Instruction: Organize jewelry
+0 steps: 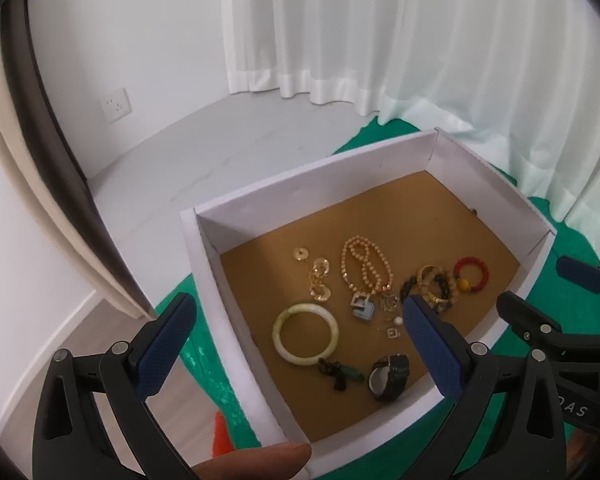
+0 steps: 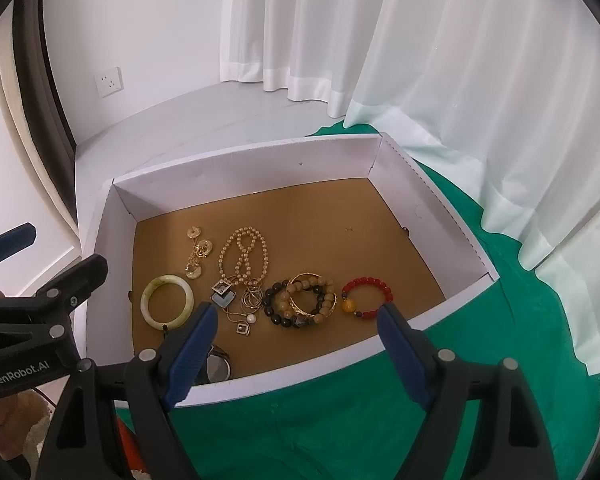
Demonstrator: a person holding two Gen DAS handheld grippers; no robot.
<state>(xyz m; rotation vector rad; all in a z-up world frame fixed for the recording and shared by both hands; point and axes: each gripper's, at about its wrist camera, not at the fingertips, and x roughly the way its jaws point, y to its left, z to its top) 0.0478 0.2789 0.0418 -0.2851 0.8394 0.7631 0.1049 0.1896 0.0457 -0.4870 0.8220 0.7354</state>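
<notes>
Both grippers, left (image 1: 296, 316) and right (image 2: 296, 316), gape wide and empty above the box (image 2: 236, 160); red bracelet (image 2: 366, 292) at right's one o'clock.

"GenRobot.AI" — white print on the left tool (image 2: 60, 280); its body elsewhere shows "DAS".

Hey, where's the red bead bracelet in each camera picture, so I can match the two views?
Left wrist view: the red bead bracelet lies right of centre, at the right end of the row of jewelry in the white box.
Right wrist view: the red bead bracelet lies just right of centre, beside the right finger's tip.
Shared landmark: the pale green bangle, at the row's left end in both.
</notes>
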